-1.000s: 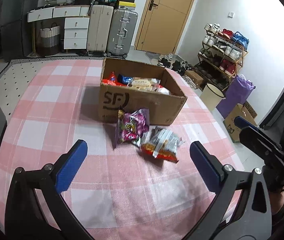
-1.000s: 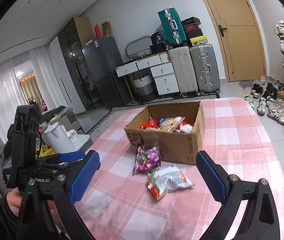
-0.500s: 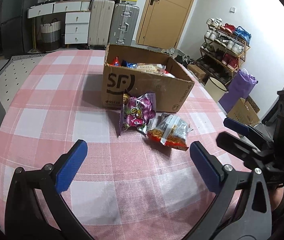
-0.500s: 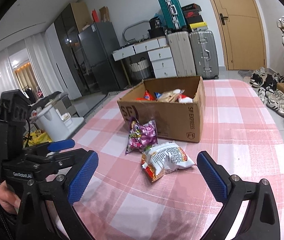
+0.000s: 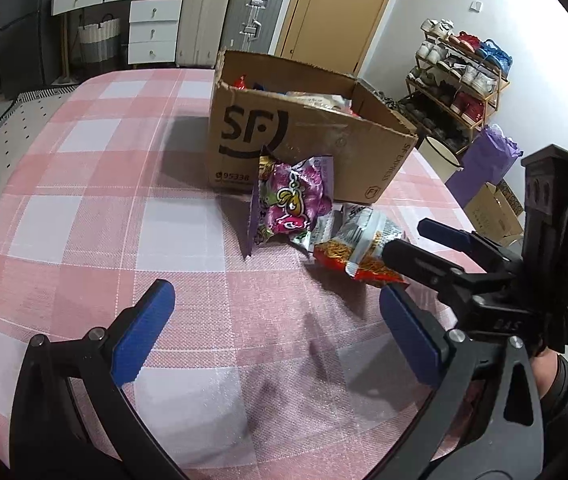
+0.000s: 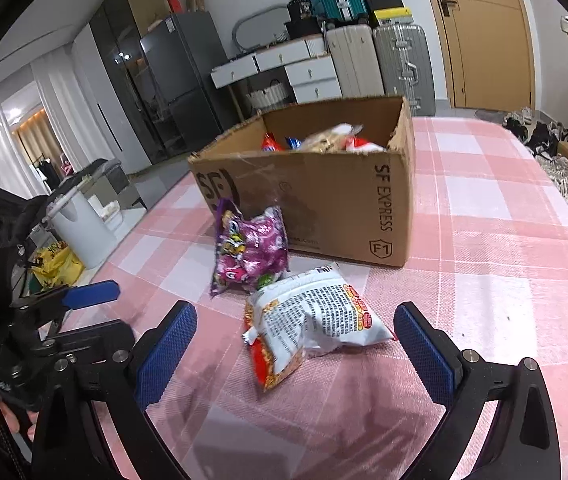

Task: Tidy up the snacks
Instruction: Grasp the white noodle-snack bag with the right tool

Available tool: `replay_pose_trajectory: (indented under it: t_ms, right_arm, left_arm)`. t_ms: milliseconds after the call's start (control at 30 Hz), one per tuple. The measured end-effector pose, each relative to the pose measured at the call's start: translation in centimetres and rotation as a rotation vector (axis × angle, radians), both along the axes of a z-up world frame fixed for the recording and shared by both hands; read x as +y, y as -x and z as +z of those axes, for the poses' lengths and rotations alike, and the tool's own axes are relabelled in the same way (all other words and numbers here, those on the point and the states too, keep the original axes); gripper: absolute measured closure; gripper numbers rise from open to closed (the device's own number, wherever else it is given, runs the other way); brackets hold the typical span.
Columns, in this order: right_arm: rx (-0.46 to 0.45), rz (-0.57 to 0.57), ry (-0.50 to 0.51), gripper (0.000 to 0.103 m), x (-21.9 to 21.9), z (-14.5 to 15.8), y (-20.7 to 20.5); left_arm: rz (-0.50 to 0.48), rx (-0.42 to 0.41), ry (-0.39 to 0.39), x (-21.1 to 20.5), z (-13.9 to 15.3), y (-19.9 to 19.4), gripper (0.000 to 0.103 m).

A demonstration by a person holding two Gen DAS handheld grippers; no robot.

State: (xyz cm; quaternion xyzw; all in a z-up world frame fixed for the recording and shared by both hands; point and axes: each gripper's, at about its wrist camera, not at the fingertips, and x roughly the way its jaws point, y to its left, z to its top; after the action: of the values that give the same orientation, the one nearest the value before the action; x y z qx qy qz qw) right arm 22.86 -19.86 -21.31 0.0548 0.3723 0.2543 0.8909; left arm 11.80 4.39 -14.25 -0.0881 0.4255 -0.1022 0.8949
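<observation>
An open cardboard SF box [image 5: 308, 140] [image 6: 324, 196] with several snacks inside stands on the pink checked table. A purple snack bag [image 5: 292, 200] [image 6: 249, 250] leans against its front. A white and red snack bag [image 5: 364, 246] [image 6: 316, 320] lies beside it. My left gripper [image 5: 279, 332] is open and empty, short of both bags. My right gripper [image 6: 296, 344] is open and empty, its fingers either side of the white and red bag, just short of it. The right gripper also shows in the left wrist view [image 5: 424, 240], next to that bag.
The pink checked tablecloth [image 5: 103, 200] covers the table; its edge falls away at the right [image 6: 564, 240]. Suitcases [image 5: 227, 16], white drawers [image 5: 151, 28] and a shoe rack [image 5: 460, 76] stand beyond. A white bin [image 6: 79, 236] stands on the floor at the left.
Both grippers have moved forward and lower towards the two bags by the box. The right gripper now flanks the white and red bag. Both stay open.
</observation>
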Motion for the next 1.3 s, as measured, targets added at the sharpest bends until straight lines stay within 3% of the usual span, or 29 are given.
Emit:
replay_pose_trajectory:
  t_ms: [500,633,800,867,933,1300]
  right_arm:
    - [0.052,0.025,0.038,0.003,1.4,-2.6,-2.6]
    - [0.072,0.027,0.048,0.016,1.5,-3.3,-2.8]
    - [0.067,0.04,0.046,0.022,1.6,-3.3,-2.8]
    - [0.065,0.049,0.04,0.036,1.6,-3.4,-2.7]
    - [0.052,0.066,0.04,0.041,1.7,-3.2,-2.3]
    - [0.03,0.051,-0.012,0.044,0.1,-1.6,-0.2]
  left_arm:
    - [0.004,0.054,-0.016,-0.1,-2.0,-1.5,0.001]
    - [0.006,0.058,-0.021,-0.1,-2.2,-1.6,0.001]
    - [0.014,0.063,-0.024,0.0,-2.2,-1.6,0.001]
    - [0.017,0.063,-0.028,0.0,-2.2,-1.5,0.001]
    - [0.019,0.064,-0.025,0.0,-2.0,-1.4,0.001]
    - [0.021,0.05,-0.042,-0.1,-1.5,-0.8,0.001]
